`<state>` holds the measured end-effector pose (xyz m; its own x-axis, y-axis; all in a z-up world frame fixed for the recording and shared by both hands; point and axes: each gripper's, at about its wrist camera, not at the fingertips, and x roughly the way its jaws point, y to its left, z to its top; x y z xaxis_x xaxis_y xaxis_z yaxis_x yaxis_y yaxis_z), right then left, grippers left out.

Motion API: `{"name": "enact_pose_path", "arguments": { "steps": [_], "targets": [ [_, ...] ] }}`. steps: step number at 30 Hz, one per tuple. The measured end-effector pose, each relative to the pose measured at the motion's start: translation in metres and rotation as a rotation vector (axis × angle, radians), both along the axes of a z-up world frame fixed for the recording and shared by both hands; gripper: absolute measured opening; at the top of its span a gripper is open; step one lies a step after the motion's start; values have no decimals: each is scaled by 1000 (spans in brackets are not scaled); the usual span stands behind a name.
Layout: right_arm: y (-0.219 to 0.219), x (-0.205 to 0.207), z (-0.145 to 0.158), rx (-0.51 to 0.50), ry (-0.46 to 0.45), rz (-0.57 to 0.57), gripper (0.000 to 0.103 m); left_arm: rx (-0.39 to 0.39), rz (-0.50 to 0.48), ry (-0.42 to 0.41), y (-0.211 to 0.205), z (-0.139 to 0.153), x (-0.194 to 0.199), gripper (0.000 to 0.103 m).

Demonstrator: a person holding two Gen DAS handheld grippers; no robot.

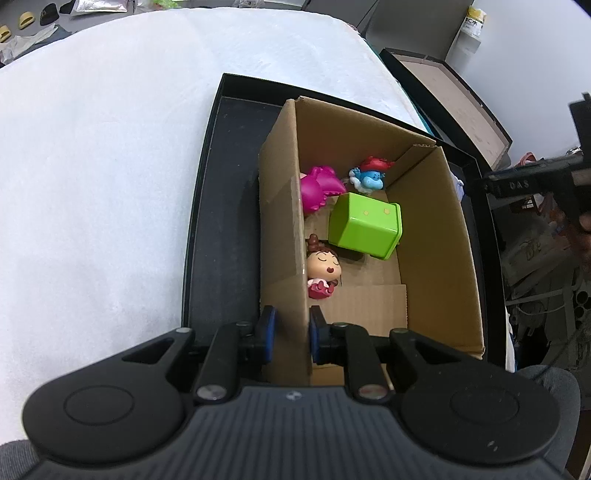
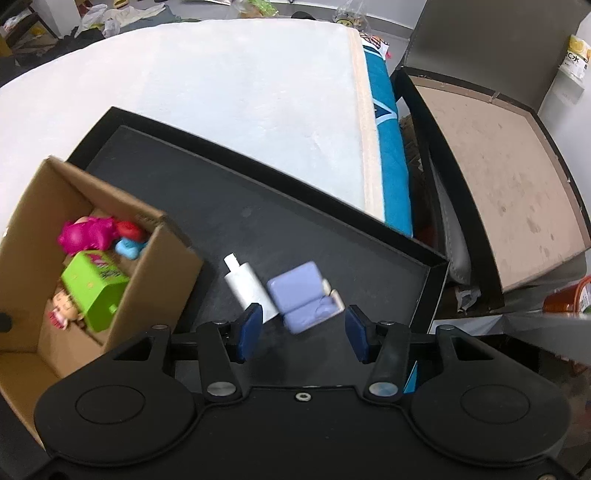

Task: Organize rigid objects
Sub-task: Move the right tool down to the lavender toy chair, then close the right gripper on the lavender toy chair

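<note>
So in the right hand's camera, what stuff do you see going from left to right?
Brown cardboard box with toys inside → white cylindrical bottle → pale purple folding case → black tray's right wall → big brown board with dark edge.

I see a big soft white blanket spread flat, with a bright blue cloth along its right edge. Past that sits a wide black-framed brown board. A pale grey wall stands behind it. The grey floor far back is messy with bags and slippers.
</note>
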<state>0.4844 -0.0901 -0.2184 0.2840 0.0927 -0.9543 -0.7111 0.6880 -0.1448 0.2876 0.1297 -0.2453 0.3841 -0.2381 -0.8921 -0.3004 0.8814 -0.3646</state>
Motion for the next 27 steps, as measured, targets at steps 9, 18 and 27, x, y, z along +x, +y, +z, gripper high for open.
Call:
{"name": "enact_pose_path", "arguments": {
  "steps": [9, 18, 27],
  "targets": [
    [10, 22, -12, -9, 35, -45, 52, -4, 3, 7, 0, -2, 3, 18],
    [15, 39, -27, -8, 56, -158, 55, -5, 5, 7, 0, -2, 3, 18],
    [12, 39, -44, -45, 57, -225, 61, -6, 6, 6, 0, -2, 3, 18]
  ]
}}
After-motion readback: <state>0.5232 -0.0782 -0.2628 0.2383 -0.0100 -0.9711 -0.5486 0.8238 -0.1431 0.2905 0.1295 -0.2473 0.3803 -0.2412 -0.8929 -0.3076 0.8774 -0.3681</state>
